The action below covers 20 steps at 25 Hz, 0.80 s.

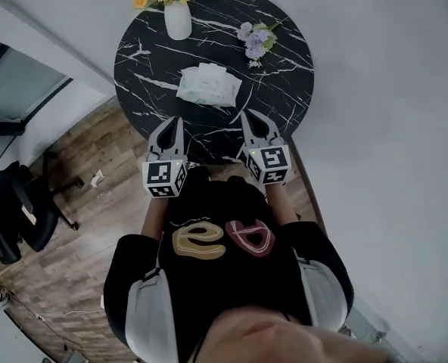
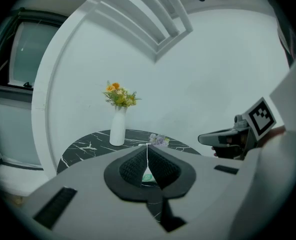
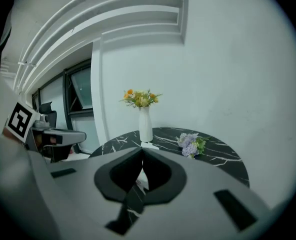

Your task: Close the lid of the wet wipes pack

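The wet wipes pack [image 1: 207,84], pale green and white, lies flat in the middle of the round black marble table [image 1: 284,89]. White sheet or flap shows on its top; I cannot tell how the lid stands. My left gripper [image 1: 176,122] and right gripper [image 1: 247,117] hover side by side over the table's near edge, short of the pack. Both are shut with nothing between their fingers. In the left gripper view the left gripper [image 2: 148,147] has its tips together, and a bit of the pack [image 2: 148,177] shows below them. The right gripper [image 3: 142,150] looks the same.
A white vase with yellow and orange flowers [image 1: 177,18] stands at the table's far edge. A small purple flower bunch [image 1: 256,42] lies at the far right. A white wall runs behind the table. A black office chair [image 1: 16,210] stands on the wood floor at left.
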Available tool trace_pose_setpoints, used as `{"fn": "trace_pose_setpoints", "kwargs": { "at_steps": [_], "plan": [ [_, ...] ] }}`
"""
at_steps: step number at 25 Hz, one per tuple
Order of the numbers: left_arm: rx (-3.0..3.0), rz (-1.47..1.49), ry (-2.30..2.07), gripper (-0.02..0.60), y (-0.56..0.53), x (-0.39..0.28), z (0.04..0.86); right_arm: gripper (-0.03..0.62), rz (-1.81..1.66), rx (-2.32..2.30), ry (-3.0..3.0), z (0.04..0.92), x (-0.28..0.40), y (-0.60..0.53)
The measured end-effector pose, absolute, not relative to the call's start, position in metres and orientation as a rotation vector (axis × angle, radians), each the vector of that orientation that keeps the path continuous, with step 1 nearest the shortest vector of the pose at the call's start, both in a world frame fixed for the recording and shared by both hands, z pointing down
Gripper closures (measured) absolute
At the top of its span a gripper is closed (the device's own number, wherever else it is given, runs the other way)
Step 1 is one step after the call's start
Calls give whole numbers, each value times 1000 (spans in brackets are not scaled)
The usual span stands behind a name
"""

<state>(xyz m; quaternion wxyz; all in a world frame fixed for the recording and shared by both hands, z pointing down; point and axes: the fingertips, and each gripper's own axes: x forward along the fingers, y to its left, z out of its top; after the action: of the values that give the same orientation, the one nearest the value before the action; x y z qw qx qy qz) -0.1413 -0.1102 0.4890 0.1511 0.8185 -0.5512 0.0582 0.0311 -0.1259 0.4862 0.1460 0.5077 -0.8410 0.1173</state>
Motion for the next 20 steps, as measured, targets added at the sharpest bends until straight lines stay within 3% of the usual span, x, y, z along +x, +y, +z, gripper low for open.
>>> {"fn": "trace_pose_setpoints", "kwargs": {
  "at_steps": [20],
  "plan": [
    [2298, 218, -1510, 563, -156, -166, 512, 582, 412, 1492, -2395, 487, 25, -206]
  ]
}}
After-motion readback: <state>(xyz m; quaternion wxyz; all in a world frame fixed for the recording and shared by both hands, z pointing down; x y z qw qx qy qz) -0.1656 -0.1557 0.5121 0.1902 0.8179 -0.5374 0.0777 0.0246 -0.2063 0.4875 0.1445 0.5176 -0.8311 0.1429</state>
